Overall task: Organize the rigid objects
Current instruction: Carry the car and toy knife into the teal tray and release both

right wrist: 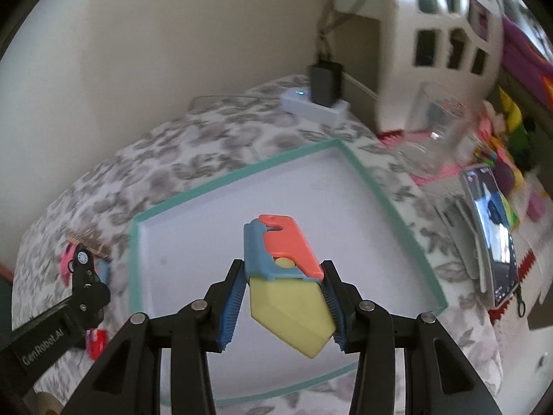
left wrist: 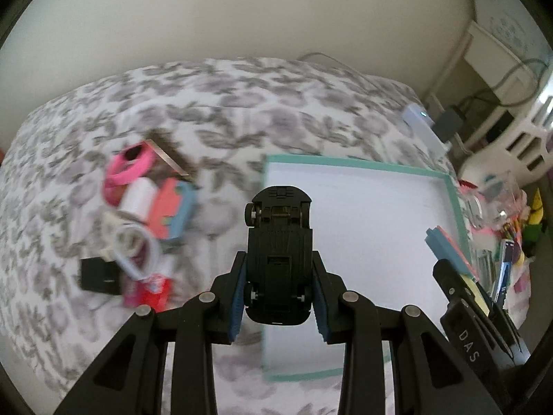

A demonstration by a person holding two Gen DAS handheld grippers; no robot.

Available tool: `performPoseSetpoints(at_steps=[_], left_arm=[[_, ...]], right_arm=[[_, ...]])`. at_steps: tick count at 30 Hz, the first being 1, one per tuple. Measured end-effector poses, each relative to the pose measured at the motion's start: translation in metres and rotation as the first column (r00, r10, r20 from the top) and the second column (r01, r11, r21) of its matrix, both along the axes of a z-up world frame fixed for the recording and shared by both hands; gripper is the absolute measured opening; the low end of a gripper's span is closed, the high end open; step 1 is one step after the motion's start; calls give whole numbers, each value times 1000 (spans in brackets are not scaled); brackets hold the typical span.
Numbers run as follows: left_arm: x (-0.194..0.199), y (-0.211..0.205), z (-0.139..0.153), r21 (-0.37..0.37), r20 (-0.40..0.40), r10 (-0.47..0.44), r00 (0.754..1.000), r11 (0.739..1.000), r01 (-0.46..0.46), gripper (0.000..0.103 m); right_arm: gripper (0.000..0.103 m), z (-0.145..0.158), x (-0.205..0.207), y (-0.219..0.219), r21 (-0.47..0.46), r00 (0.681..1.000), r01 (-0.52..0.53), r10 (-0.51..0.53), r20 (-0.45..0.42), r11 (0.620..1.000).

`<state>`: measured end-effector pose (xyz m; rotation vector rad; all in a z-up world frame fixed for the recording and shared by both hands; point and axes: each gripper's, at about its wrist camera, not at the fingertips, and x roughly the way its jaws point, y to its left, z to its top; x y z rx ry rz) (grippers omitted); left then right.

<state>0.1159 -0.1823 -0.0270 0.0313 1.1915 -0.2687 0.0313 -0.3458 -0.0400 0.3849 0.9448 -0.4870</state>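
Gripping a black toy car [left wrist: 279, 256] between the blue pads [left wrist: 238, 297] of our left gripper [left wrist: 278, 297], we hold it underside up, its nose pointing away from us, above the near-left edge of a shallow white tray with a teal rim [left wrist: 380, 166]. The fingers are clenched on the car's flanks, near its back wheels. Our right gripper [right wrist: 281, 306] is likewise clamped on a toy of yellow, blue and coral plastic [right wrist: 287, 276], the yellow wedge caught between the pads and the blue and coral part sticking out forward; it hangs over the white floor of the same tray, whether touching it or clear of it we cannot tell. The tray sits on a white cloth with a grey leaf print [left wrist: 224, 103]. To the left of the tray, on the cloth, lies a blurred heap of small things: a pink ring-shaped piece [left wrist: 129, 167], a white cylinder [left wrist: 138, 197], a coral and blue piece [left wrist: 171, 207], a clear loop [left wrist: 138, 249], a flat black block [left wrist: 98, 275] and a red packet [left wrist: 152, 292]. Beyond the tray's far corner a white power strip [right wrist: 312, 105] carries a black adapter [right wrist: 325, 83], and to the tray's right stand a clear glass [right wrist: 432, 131] and a phone with a lit screen [right wrist: 494, 231].
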Motion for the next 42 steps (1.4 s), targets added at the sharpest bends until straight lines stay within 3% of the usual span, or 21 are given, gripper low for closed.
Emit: performPoseSetpoints(at_steps=[11,23,30,32,36,41,42], left_arm=[[-3,-38,-46,13,-37,-46,998,999,46,35],[-9,-41,-75,-25,-118,-65,991,998,63,35],[-10,-43,-75,-20,-115,-84,990,996,82,35],[-9,-43,-76,-19,-116,-83,990,997,81,38],[-9,-36,-73,-15,-111,-69,991,998,68,62],[-10,-31,-69,-27,-108,-56,993,998,53,65],[-10,-31,-67,-26,-103,-56,993,998,53,72]], right_arm=[[46,-25,-13,-38,-17,988,141,-142,-61,990],[46,-57,-11,-35,8,971,134,-130,-200,991],[46,-64,-12,-34,9,965,137,-131,-227,991],[46,-64,-12,-33,9,965,137,-131,-227,991],[47,-63,-13,-34,30,967,143,-134,-218,989],[51,-60,-12,-31,24,969,134,-126,-210,991],[54,-59,-12,-30,24,971,133,-125,-206,991]])
